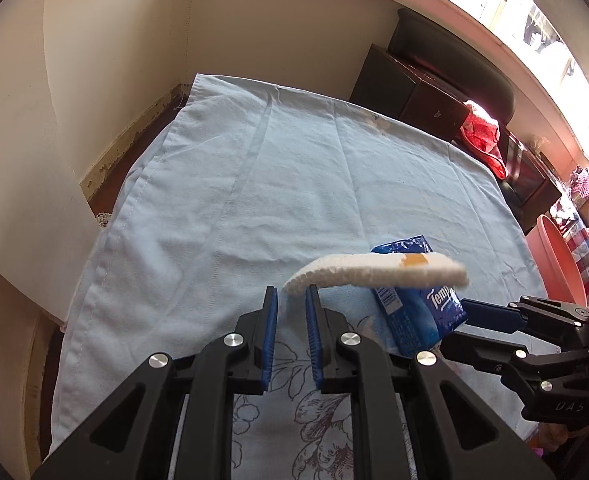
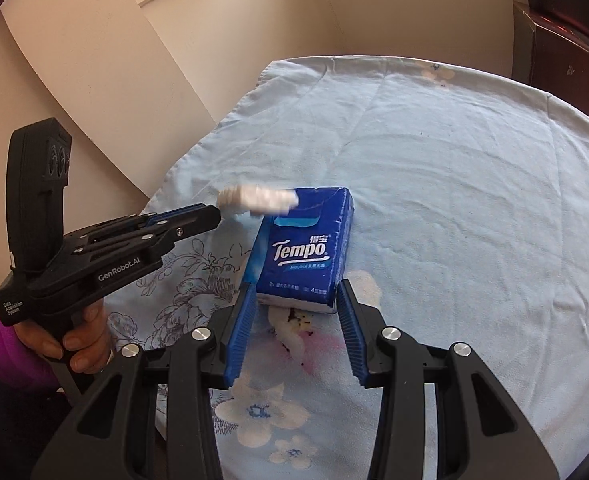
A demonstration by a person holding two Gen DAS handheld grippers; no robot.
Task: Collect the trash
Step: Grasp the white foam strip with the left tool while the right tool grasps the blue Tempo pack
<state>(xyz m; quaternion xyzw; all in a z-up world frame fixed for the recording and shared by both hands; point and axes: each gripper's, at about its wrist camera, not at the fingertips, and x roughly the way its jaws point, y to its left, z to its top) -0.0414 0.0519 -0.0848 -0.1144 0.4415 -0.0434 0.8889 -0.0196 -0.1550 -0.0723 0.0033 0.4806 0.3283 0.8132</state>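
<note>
My right gripper (image 2: 293, 298) is clamping a blue tissue pack (image 2: 306, 248) reading "Tempo" between its pads, above the pale blue cloth (image 2: 474, 184). My left gripper (image 1: 291, 295), marked "GenRobot.AI", is pinching one end of a white foam strip (image 1: 378, 272), which is reaching rightward over the pack.

A pale blue cloth (image 1: 254, 184), creased and printed with flowers at its near end, covers the table, which stands close to cream walls (image 1: 106, 40) with a chipped, peeling skirting board (image 1: 134, 136) along their foot. Past the far right edge of the cloth stands dark brown furniture (image 1: 422, 88) with red fabric (image 1: 480, 130) heaped beside it, and nearer, at the table's right edge, an orange-pink plastic basin (image 1: 558, 256). Strong daylight pours through a window (image 1: 542, 28) set high on the right, bleaching its white frame.
</note>
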